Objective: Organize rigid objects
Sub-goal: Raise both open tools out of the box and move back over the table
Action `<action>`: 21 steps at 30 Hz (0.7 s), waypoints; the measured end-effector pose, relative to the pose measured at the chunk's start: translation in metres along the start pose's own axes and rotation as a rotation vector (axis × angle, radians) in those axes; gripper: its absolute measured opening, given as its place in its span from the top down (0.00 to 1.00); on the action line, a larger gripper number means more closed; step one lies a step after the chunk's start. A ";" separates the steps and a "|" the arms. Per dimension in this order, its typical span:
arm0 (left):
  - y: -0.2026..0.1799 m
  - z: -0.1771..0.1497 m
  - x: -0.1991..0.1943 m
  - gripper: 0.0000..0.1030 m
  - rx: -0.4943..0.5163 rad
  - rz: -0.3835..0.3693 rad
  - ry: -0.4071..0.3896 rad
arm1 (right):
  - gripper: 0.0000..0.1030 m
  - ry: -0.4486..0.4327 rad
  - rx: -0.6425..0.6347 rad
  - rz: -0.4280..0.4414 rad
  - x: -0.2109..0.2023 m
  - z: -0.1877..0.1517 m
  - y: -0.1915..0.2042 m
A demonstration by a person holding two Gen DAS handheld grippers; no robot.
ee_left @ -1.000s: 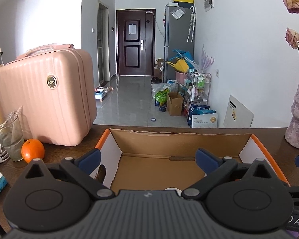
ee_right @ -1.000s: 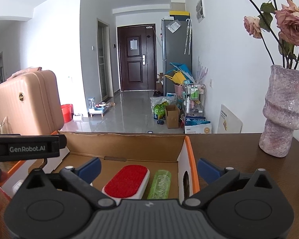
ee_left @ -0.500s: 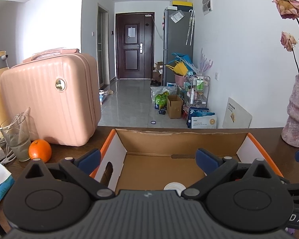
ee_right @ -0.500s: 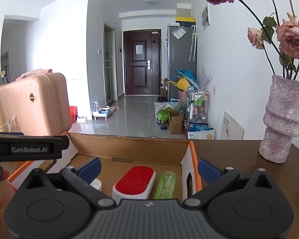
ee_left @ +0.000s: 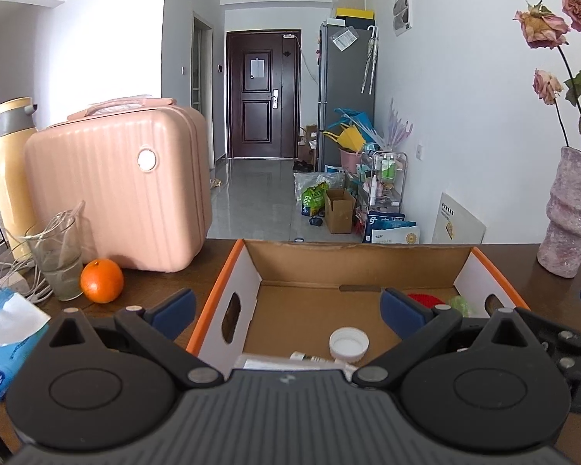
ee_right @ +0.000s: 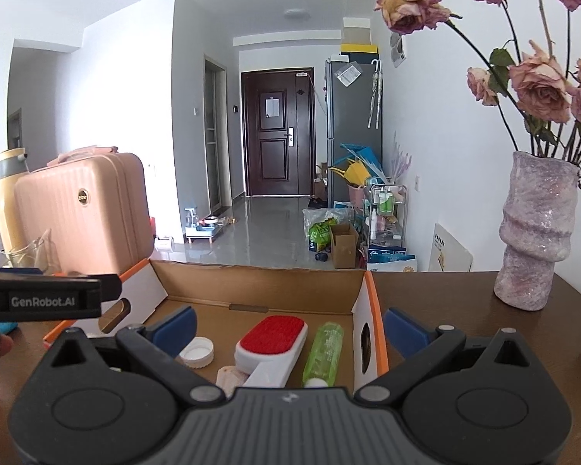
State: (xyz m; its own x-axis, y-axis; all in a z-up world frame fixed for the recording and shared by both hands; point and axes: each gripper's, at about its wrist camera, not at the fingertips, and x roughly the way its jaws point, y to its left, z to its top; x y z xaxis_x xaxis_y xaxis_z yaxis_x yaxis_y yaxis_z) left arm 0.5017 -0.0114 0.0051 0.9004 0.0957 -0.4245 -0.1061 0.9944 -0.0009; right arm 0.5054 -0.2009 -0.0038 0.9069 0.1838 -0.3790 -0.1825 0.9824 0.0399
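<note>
Cardboard was the main thing here: an open cardboard box (ee_right: 259, 283) with orange edges sat on the dark wooden table (ee_right: 445, 294), and the stuff being sorted was already lying on its floor; a white cap (ee_right: 196, 352) toward the left, a red-topped brush (ee_right: 271, 341) in the middle, and a green bottle (ee_right: 324, 348) just beside the brush near the right wall; something pale sat in front of the brush but I couldn't tell what it was; the left gripper (ee_left: 286, 308) hung over the box's left half with its jaws wide apart and nothing between them; the right gripper (ee_right: 288, 323) was also spread wide and empty, straddling the box's right wall; off to the left a pink suitcase (ee_left: 116, 186) stood on the table with an orange (ee_left: 101, 280) and a glass (ee_left: 60, 259) in front of it; a purple vase (ee_right: 534, 232) of dried roses stood well apart on the right.
</note>
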 end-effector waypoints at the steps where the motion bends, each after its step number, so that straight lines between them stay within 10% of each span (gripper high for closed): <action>1: 0.002 -0.002 -0.003 0.00 0.000 -0.001 0.000 | 0.00 -0.002 0.000 0.005 -0.004 -0.002 0.000; 21: 0.029 -0.040 -0.063 0.00 -0.010 -0.013 -0.003 | 0.00 0.021 -0.034 0.041 -0.061 -0.038 0.021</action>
State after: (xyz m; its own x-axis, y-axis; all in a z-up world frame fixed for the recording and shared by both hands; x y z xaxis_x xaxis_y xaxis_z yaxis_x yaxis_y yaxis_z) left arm 0.4248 0.0093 -0.0044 0.9030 0.0830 -0.4216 -0.0985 0.9950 -0.0151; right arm 0.4317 -0.1932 -0.0144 0.8904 0.2227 -0.3970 -0.2324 0.9723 0.0243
